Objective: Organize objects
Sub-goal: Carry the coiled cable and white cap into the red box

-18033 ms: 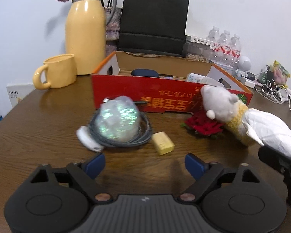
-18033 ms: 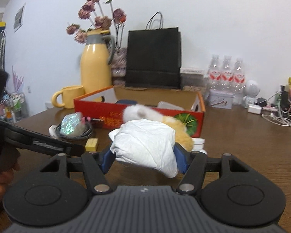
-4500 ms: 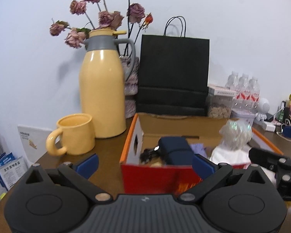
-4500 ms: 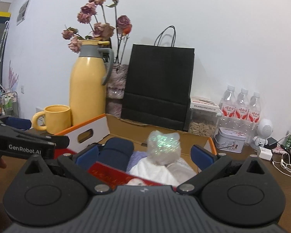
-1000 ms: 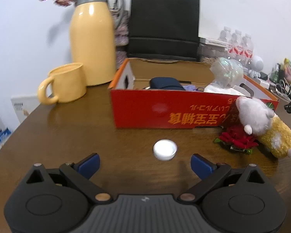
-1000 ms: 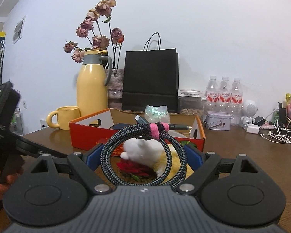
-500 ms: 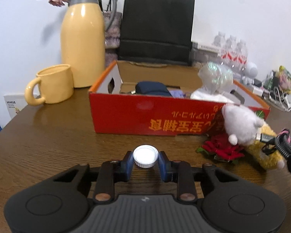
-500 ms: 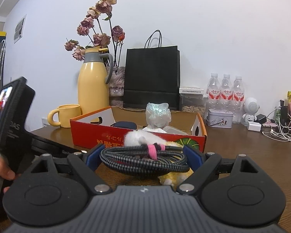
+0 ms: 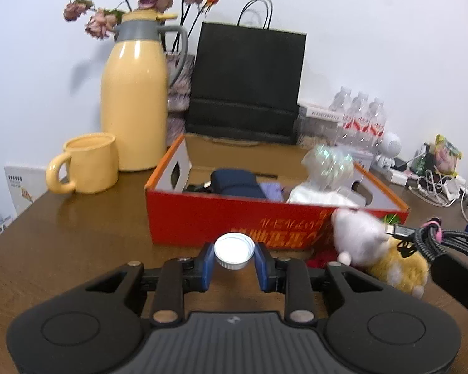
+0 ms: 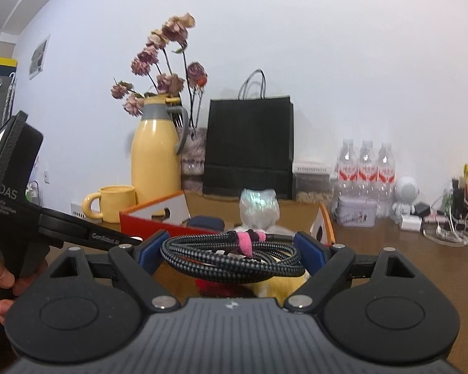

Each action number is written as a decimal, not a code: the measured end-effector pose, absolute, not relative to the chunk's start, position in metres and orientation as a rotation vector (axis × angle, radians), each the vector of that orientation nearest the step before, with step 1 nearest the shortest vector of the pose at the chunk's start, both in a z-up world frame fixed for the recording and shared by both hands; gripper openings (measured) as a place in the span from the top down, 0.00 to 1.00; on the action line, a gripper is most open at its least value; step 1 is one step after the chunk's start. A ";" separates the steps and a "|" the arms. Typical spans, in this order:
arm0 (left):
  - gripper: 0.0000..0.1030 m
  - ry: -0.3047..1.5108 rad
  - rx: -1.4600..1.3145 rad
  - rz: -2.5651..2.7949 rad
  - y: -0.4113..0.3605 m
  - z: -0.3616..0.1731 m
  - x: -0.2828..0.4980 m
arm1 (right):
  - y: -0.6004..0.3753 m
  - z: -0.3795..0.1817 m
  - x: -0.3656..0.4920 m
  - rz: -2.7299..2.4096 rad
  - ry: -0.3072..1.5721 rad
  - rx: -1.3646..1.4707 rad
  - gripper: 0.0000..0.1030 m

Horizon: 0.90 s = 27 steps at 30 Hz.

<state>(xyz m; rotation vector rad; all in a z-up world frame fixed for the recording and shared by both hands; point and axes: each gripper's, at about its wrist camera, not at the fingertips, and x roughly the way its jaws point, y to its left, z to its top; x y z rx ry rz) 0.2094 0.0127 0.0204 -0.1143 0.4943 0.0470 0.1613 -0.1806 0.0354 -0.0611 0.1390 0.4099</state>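
Left wrist view: left gripper (image 9: 234, 261) jaws clench a white bottle cap (image 9: 234, 251); right gripper (image 10: 231, 254) jaws grasp a coiled braided cable (image 10: 231, 258).

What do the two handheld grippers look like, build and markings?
Both match: the left gripper and right gripper have matte black bodies, ribbed grey centre plates, round side discs, silver pivot pins and blue finger pads. Seen from the right wrist, the left unit's black arm bears white "GenRobot" lettering.
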 end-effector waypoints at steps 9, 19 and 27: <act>0.74 0.443 -0.116 0.032 0.008 0.047 0.229 | -0.166 0.058 0.189 0.407 0.079 -0.140 0.15; 0.74 0.411 -0.133 0.040 0.007 0.060 0.272 | -0.157 0.067 0.245 0.377 0.074 -0.125 0.15; 0.74 0.379 -0.159 0.061 0.011 0.069 0.313 | -0.147 0.074 0.293 0.368 0.062 -0.102 0.15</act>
